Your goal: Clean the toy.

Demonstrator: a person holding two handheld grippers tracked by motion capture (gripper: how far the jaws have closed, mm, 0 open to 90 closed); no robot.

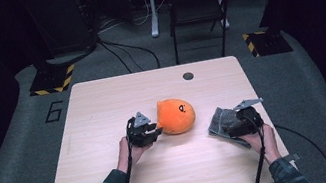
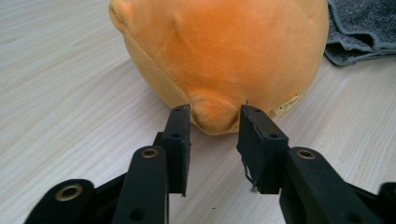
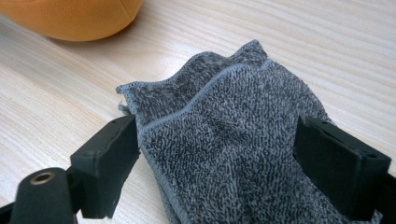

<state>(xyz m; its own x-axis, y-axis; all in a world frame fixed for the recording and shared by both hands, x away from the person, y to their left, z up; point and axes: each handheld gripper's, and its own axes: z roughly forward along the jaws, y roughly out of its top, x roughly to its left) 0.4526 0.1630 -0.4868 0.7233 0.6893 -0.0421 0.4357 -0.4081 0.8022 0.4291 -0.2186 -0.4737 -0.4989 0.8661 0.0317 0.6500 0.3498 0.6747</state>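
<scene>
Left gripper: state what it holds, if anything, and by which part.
The left gripper has a small nub at the orange plush toy's lower end between its jaws; whether the pads press on it cannot be told.

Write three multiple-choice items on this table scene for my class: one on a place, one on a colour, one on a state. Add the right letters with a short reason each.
1. Where does the plush toy lie?
A. between the two grippers
B. on the chair
C. under the cloth

2. What colour is the folded cloth?
A. red
B. grey
C. white

3. How does the left gripper stand?
A. clamped on the cloth
B. far from the toy
C. jaws either side of a small nub on the toy

Key: 1 A, the high view shows it on the table between the left gripper and the right gripper. 2 B, the towelling is grey. 3 C, the left gripper view shows the orange nub between the jaws.
</scene>
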